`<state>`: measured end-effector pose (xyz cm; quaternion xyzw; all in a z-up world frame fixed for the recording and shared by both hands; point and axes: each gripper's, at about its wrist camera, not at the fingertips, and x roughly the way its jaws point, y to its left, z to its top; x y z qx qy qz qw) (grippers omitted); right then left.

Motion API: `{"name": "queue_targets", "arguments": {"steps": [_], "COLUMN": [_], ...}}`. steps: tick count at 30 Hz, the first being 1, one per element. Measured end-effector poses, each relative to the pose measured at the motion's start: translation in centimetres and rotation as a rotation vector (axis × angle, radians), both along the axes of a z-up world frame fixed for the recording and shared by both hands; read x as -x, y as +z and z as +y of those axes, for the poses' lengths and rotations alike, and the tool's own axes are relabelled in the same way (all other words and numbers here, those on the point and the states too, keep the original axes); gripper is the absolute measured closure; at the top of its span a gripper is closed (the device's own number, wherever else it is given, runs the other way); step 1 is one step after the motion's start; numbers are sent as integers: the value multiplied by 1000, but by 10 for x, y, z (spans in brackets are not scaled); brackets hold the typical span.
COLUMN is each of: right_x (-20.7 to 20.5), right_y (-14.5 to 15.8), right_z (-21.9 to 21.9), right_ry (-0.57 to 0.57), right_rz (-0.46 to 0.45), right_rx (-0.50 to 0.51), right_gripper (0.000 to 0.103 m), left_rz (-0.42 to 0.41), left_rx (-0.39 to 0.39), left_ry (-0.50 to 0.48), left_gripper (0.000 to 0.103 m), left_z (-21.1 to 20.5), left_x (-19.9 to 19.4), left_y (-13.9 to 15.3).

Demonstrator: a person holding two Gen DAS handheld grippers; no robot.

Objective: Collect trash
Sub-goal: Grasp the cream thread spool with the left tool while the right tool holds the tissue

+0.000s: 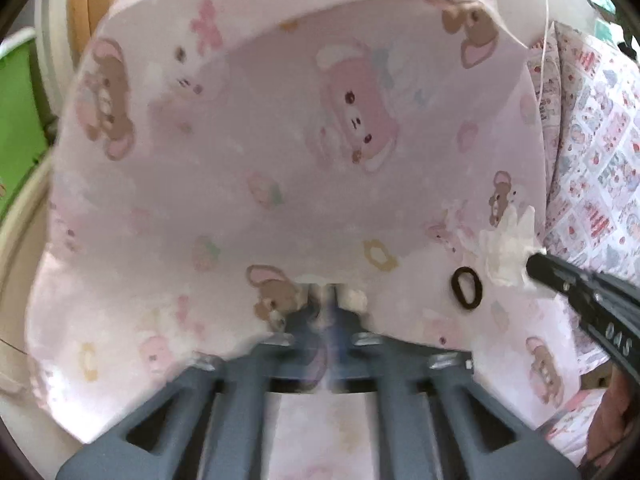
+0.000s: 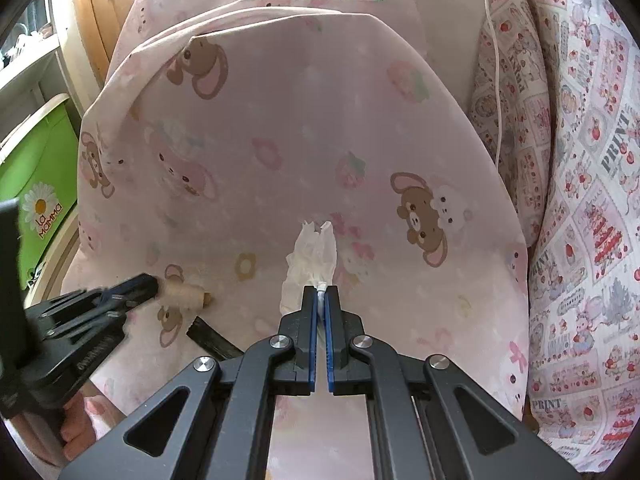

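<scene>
Right wrist view: the right gripper (image 2: 321, 292) is clamped on a crumpled tissue (image 2: 312, 258) above the pink sheet (image 2: 280, 128). The left gripper (image 2: 154, 283) pinches a small beige spool (image 2: 182, 294). Lift both straight up, keeping the sheet out of the grip.

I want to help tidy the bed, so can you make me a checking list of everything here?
Surface: pink bear-print sheet, wrinkled.
Job's things: white tissue; small beige roll.
Clutter: black hair band lying on the sheet.
Grippers: right gripper, jaws shut on the tissue; left gripper, jaws shut at the roll's end.
Cables: thin white cord running beside the sheet.
Surroundings: strawberry-print quilt, green box, wooden frame.
</scene>
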<state>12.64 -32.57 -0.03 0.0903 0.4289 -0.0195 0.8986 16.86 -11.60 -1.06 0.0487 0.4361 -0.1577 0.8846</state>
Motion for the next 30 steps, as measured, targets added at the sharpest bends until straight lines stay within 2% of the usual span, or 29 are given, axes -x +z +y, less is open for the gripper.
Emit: {"name": "queue_targets", "arguments": {"steps": [2, 5, 7, 8, 9, 10, 11, 12, 13, 17, 18, 20, 25, 29, 30], "right_x": [0, -1, -1, -1, -1, -1, -1, -1, -1, -1, -1, 0, 1, 2, 2], "right_y": [1, 0, -1, -2, -2, -2, -2, -2, -2, -4, -4, -5, -4, -3, -3], "right_z": [0, 2, 4, 5, 5, 5, 5, 5, 6, 5, 4, 3, 2, 2, 2], "right_ry": [0, 5, 9, 11, 14, 15, 17, 17, 18, 19, 20, 20, 21, 16, 15], "right_rz": [-3, -1, 2, 4, 5, 5, 5, 6, 7, 14, 17, 19, 17, 19, 21], "right_rx": [0, 5, 9, 11, 12, 13, 14, 15, 15, 16, 14, 10, 7, 4, 1], "right_gripper": [99, 99, 99, 99, 99, 99, 99, 99, 99, 99, 99, 99, 99, 99, 99], "left_rz": [-27, -21, 4, 23, 38, 50, 60, 66, 49, -116, -133, -104, -29, -9, -1], "left_rx": [-12, -60, -42, -6, 30, 57, 66, 54, 27, -194, -216, -202, -128, -160, -162], "left_ry": [-13, -33, -24, -18, -18, -31, -66, -111, -138, -113, -120, -160, -173, -186, -192], "left_gripper": [103, 103, 103, 103, 97, 83, 74, 58, 55, 55, 55, 55, 52, 52, 63], "left_z": [-2, -4, -5, 0, 6, 9, 9, 5, 1, -20, -23, -29, -29, -35, -32], "left_x": [6, 5, 3, 1, 1, -1, -2, -1, 0, 7, 6, 1, -6, -7, -4], "left_y": [8, 6, -2, -4, -5, -7, -7, -10, -11, -22, -25, -33, -43, -52, -54]}}
